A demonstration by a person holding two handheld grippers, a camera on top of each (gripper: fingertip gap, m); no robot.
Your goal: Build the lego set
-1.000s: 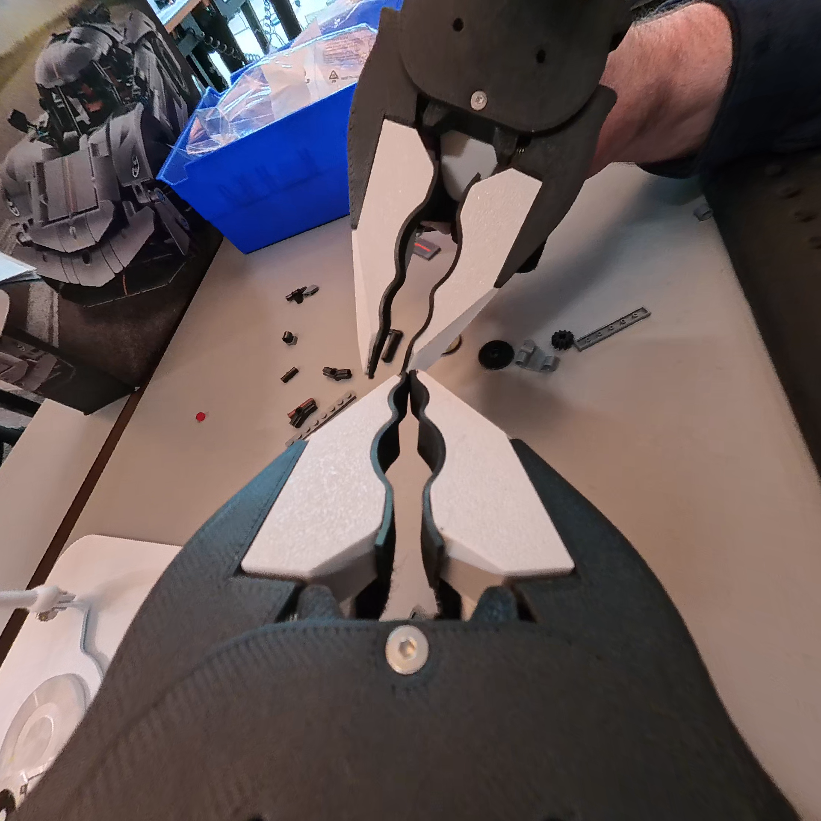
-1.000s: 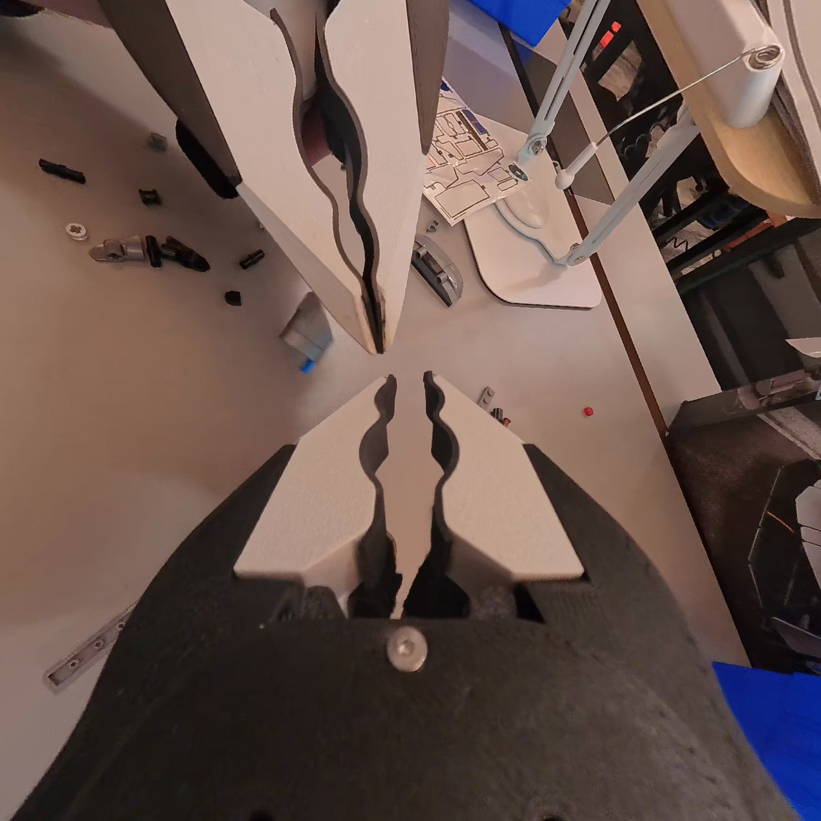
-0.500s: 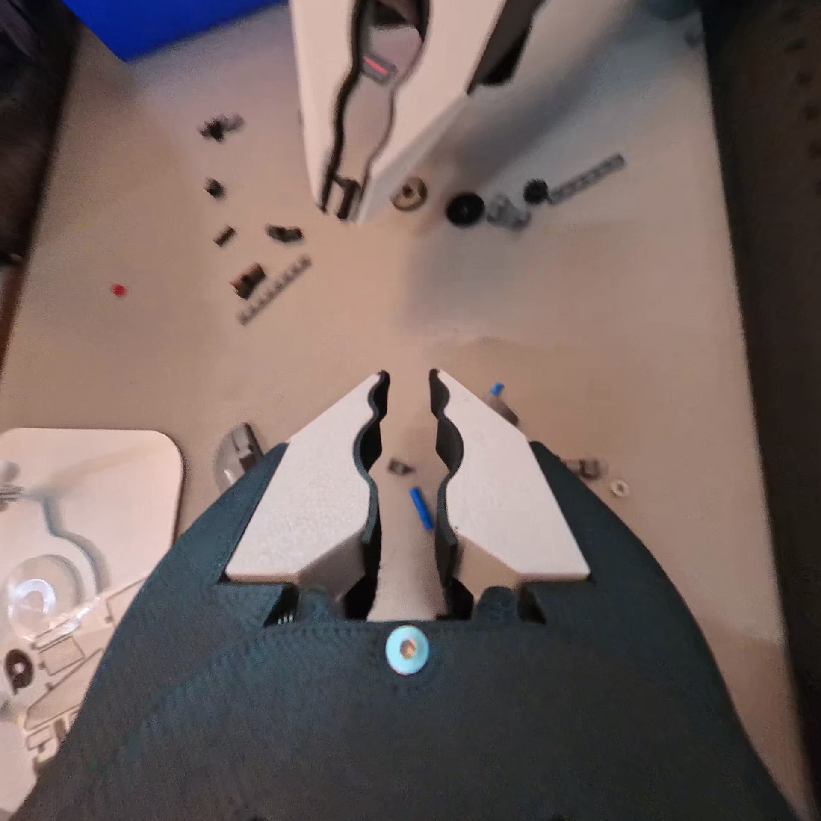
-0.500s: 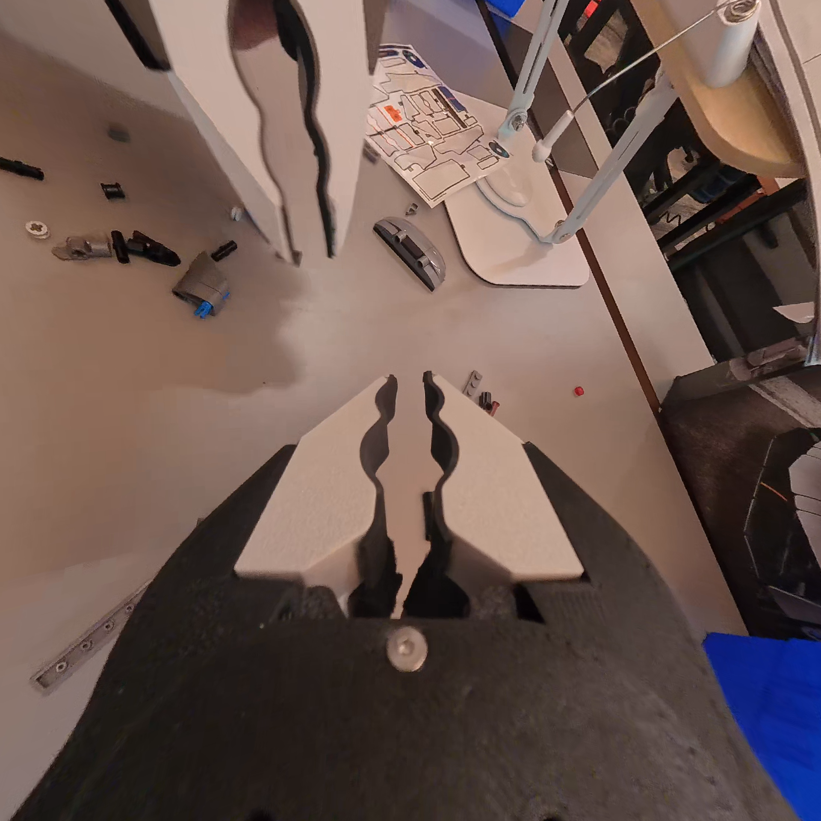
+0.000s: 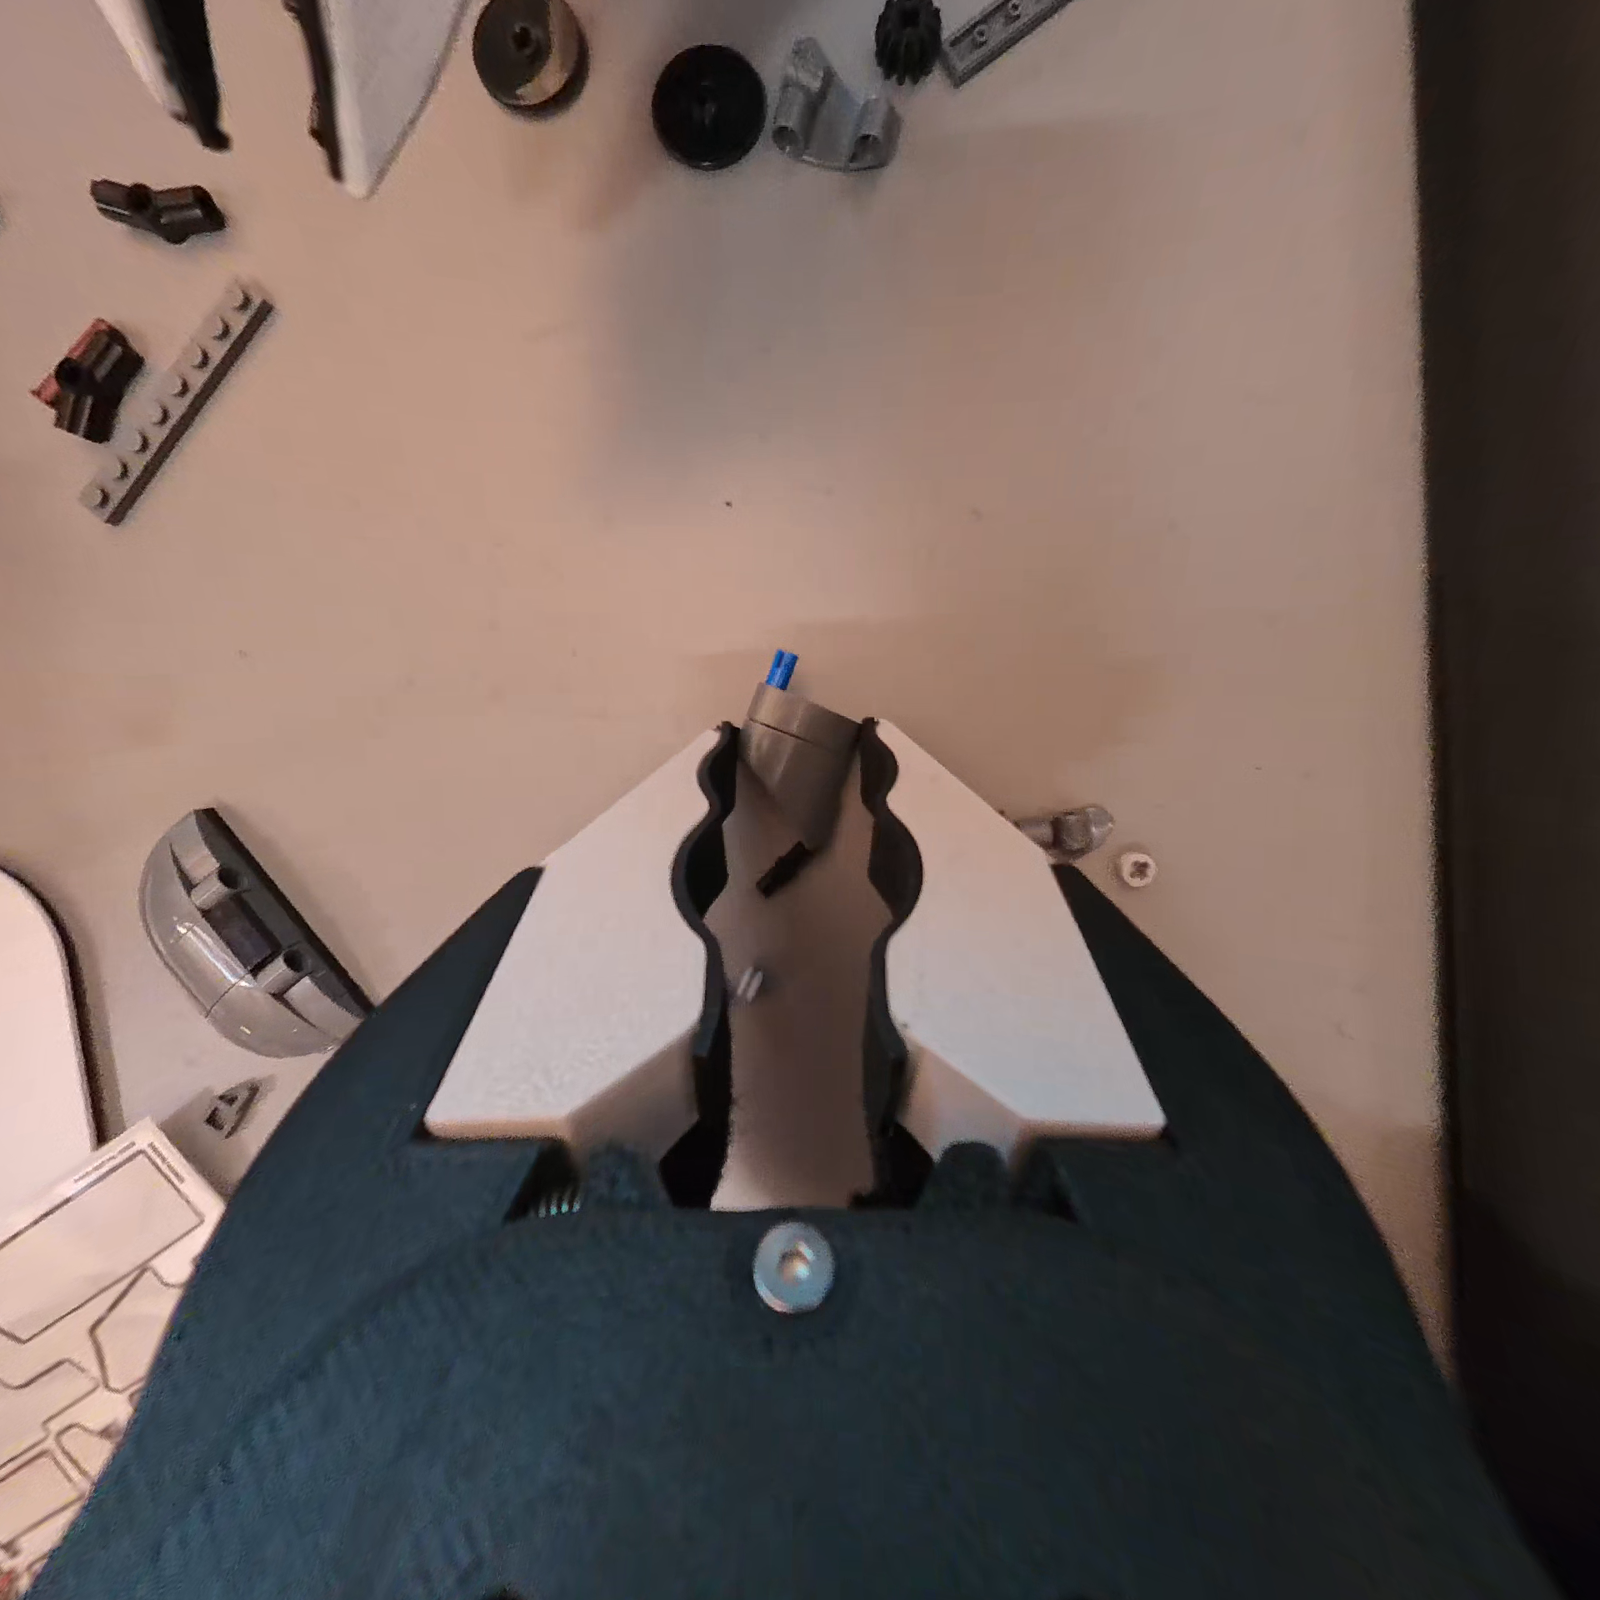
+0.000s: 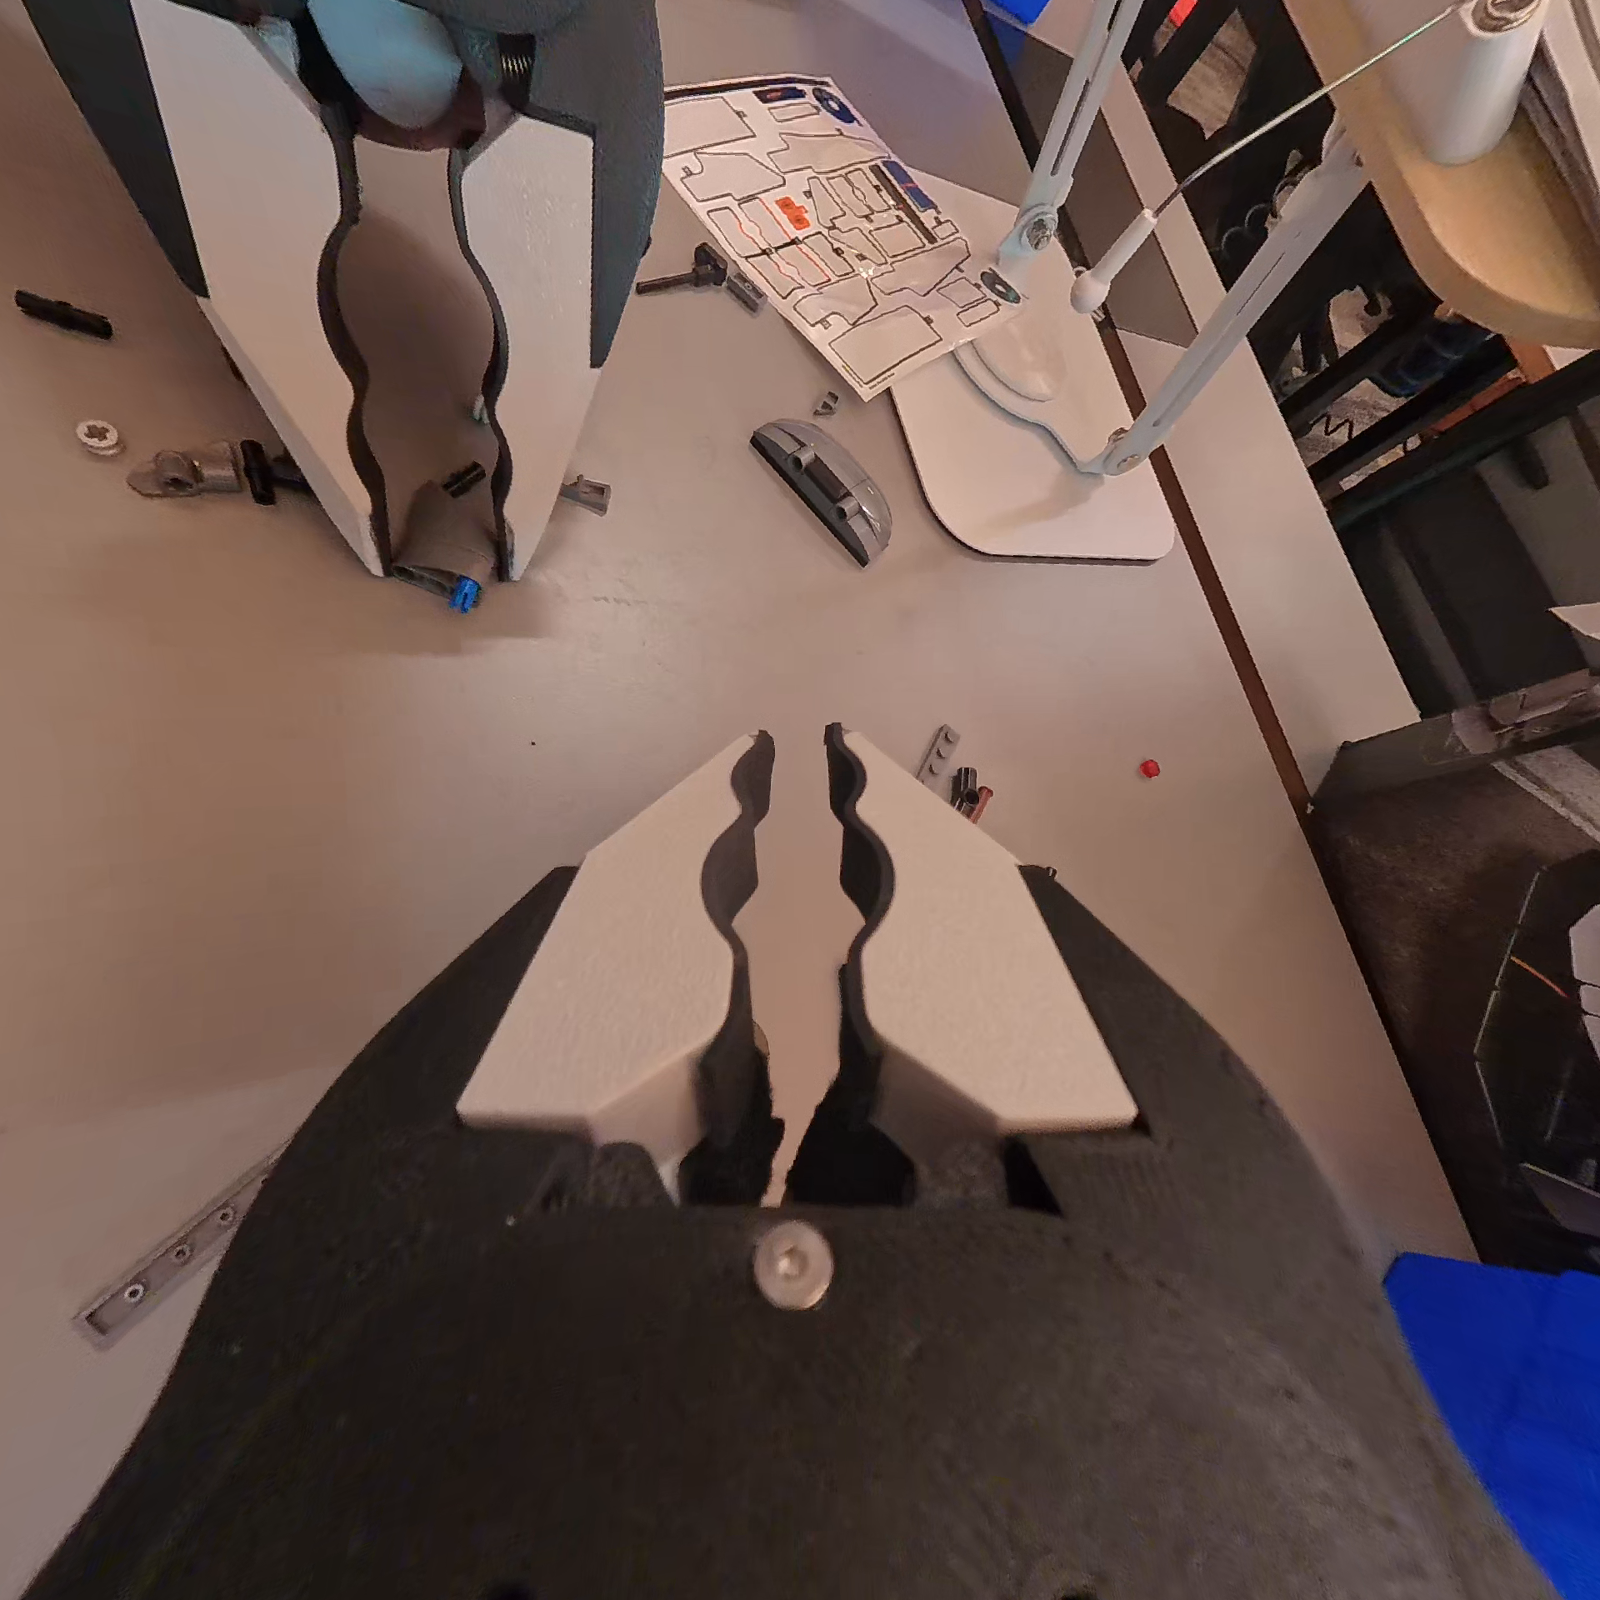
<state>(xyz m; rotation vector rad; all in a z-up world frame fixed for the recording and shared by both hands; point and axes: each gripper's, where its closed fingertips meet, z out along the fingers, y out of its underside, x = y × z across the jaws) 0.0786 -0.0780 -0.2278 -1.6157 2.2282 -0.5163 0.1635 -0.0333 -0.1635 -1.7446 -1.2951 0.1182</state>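
Note:
A small grey angled piece with a blue pin point(image 5: 792, 736) lies on the beige table point(image 5: 779, 433). My left gripper point(image 5: 796, 725) is down at the table with its white fingertips against both sides of this piece. The right wrist view shows the same grip point(image 6: 446, 564), with the grey piece point(image 6: 441, 537) between the tips. A small black pin point(image 5: 783, 866) lies on the table between the left fingers. My right gripper point(image 6: 796, 736) hovers over bare table, jaws a narrow gap apart and empty. It also shows at the top left of the left wrist view point(image 5: 281, 160).
Loose parts lie around: a curved grey piece point(image 5: 234, 944), a long grey plate point(image 5: 173, 407), a black wheel point(image 5: 708, 104), a grey connector point(image 5: 831, 121). A sticker sheet point(image 6: 831, 234) overlaps a white lamp base point(image 6: 1039, 485). A blue bin point(image 6: 1515, 1385) is near right. The table edge point(image 5: 1424, 779) runs on the right. From the right gripper's tips to the black wheel point(image 5: 708, 104) is close to 9 cm.
My left gripper tipped down, dropped to the table, widened its jaws and now has the grey piece between its tips. The two grippers, tip to tip before, have moved apart.

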